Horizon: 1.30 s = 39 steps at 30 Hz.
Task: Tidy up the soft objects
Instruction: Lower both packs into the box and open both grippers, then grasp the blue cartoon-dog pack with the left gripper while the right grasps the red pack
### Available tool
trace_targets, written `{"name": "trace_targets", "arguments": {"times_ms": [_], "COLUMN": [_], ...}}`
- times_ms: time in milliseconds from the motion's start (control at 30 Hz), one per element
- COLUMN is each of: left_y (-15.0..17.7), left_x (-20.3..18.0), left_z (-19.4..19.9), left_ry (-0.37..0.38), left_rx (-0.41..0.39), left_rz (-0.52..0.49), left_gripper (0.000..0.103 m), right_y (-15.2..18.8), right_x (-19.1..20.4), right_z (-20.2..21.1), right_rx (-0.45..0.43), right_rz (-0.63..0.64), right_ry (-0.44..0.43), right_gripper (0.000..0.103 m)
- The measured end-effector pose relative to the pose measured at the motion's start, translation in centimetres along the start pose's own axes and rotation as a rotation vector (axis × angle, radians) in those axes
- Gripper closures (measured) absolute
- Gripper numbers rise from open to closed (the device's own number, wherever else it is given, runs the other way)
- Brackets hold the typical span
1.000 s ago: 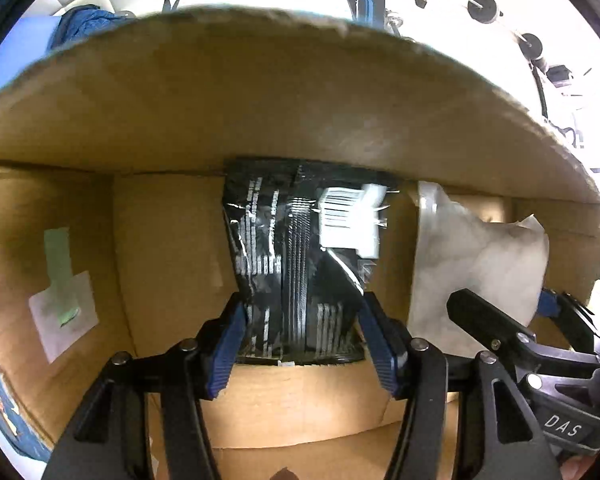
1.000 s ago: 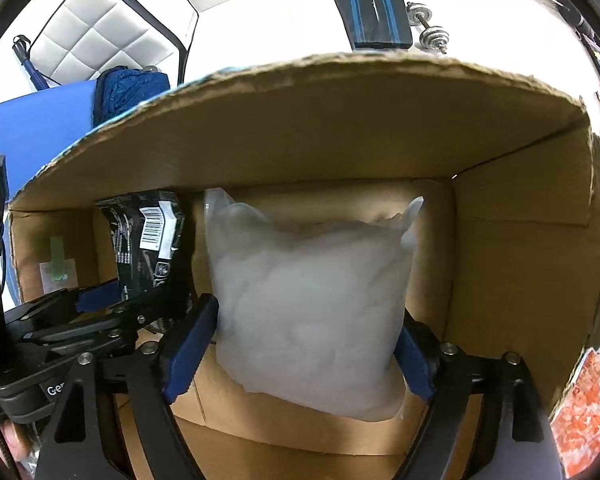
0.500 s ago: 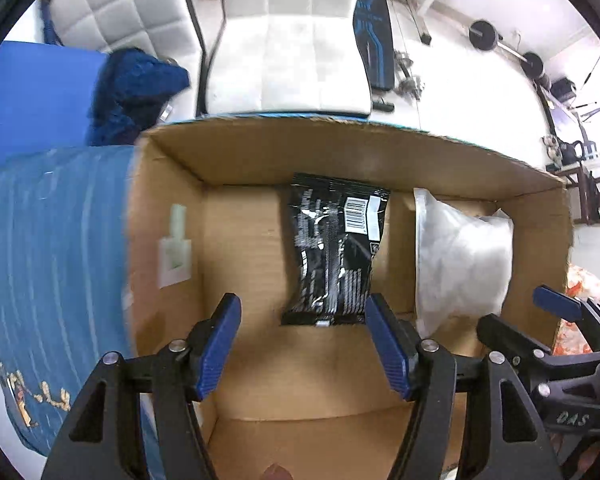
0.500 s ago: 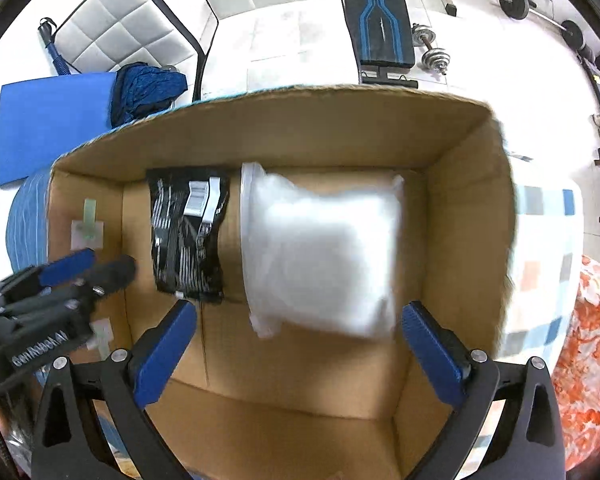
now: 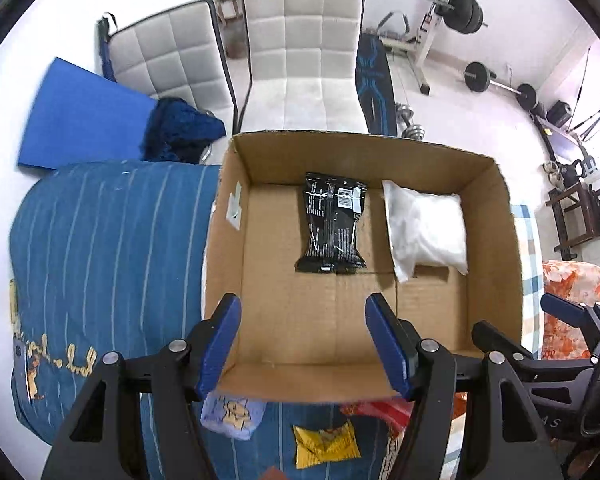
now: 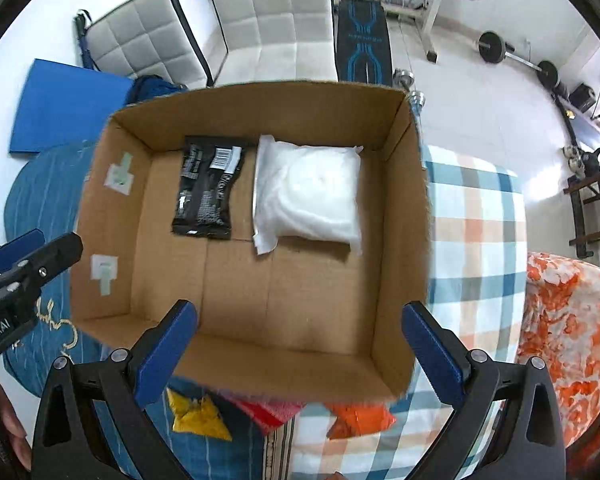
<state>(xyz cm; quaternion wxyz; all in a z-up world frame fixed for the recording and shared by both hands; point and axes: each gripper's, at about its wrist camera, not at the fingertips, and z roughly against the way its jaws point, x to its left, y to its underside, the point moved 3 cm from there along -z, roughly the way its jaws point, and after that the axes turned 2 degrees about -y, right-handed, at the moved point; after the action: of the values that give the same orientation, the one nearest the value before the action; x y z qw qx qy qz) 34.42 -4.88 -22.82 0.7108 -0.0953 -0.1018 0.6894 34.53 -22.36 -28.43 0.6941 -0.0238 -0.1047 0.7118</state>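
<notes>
- Our left gripper (image 5: 302, 338) hangs above the open brown cardboard box's (image 5: 496, 240) near edge, jaws spread, empty.
- Our right gripper (image 6: 300, 350) likewise, spread wider.

Box (image 5: 496, 240) sat on the bed (image 5: 108, 248), snack packet (image 5: 332, 222) lay inside toward its far wall, pillow pack (image 5: 426, 226) just right of it, small wrappers (image 5: 324, 444) lay before the box, chairs (image 5: 304, 60) stood behind.

1. The left wrist camera looks steeply down from above the cardboard box's (image 5: 496, 248) near-left side.
2. The right wrist camera looks down from its near-right side.
3. Both share the box interior, chairs (image 6: 276, 12) and gym gear beyond.
</notes>
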Motion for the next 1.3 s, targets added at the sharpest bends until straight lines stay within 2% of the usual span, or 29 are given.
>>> {"name": "trace_targets", "arguments": {"times_ms": [133, 167, 200, 433, 600, 733, 867, 1000, 1100, 1167, 1300], "left_y": [2.0, 2.4, 2.9, 5.4, 7.7, 10.0, 12.4, 13.6, 14.1, 14.4, 15.2], "left_x": [-0.1, -0.1, -0.1, -0.1, 1.5, 3.9, 6.7, 8.6, 9.2, 9.0, 8.2], "left_z": [2.4, 2.8, 3.2, 6.5, 7.3, 5.8, 2.7, -1.0, -4.1, -6.2, -10.2], "left_ry": [-0.003, -0.002, 0.001, -0.018, -0.001, -0.016, -0.039, -0.059, -0.047, -0.002, 0.03], "left_rx": [-0.03, -0.036, -0.039, -0.129, -0.125, -0.07, 0.012, 0.088, 0.155, 0.21, 0.311], "left_rz": [0.019, 0.025, 0.029, 0.028, 0.011, 0.001, 0.006, 0.002, -0.012, -0.034, -0.084], "left_gripper": [0.039, 0.036, 0.027, 0.026, 0.026, 0.026, 0.026, 0.026, 0.026, 0.026, 0.026], "right_y": [2.2, 2.7, 3.1, 6.1, 9.5, 12.1, 14.0, 14.7, 14.5, 14.3, 14.5], "right_x": [0.0, 0.0, 0.0, 0.4, 1.1, 2.0, 3.5, 4.2, 4.4, 4.5, 4.9], "right_z": [3.3, 4.0, 4.7, 8.0, 7.6, 3.9, -1.1, -5.8, -8.6, -9.9, -12.4], "right_rx": [-0.051, -0.064, -0.076, -0.111, -0.071, 0.025, 0.108, 0.17, 0.194, 0.208, 0.246], "right_rz": [0.011, 0.014, 0.014, -0.018, -0.043, -0.027, 0.053, 0.119, 0.154, 0.169, 0.209], "right_ry": [0.007, 0.012, 0.019, 0.005, 0.005, 0.003, -0.022, 0.024, 0.058, 0.067, 0.088], "right_gripper": [0.0, 0.0, 0.0, 0.0, 0.0, 0.0, 0.0, 0.0, 0.0, 0.0, 0.001]}}
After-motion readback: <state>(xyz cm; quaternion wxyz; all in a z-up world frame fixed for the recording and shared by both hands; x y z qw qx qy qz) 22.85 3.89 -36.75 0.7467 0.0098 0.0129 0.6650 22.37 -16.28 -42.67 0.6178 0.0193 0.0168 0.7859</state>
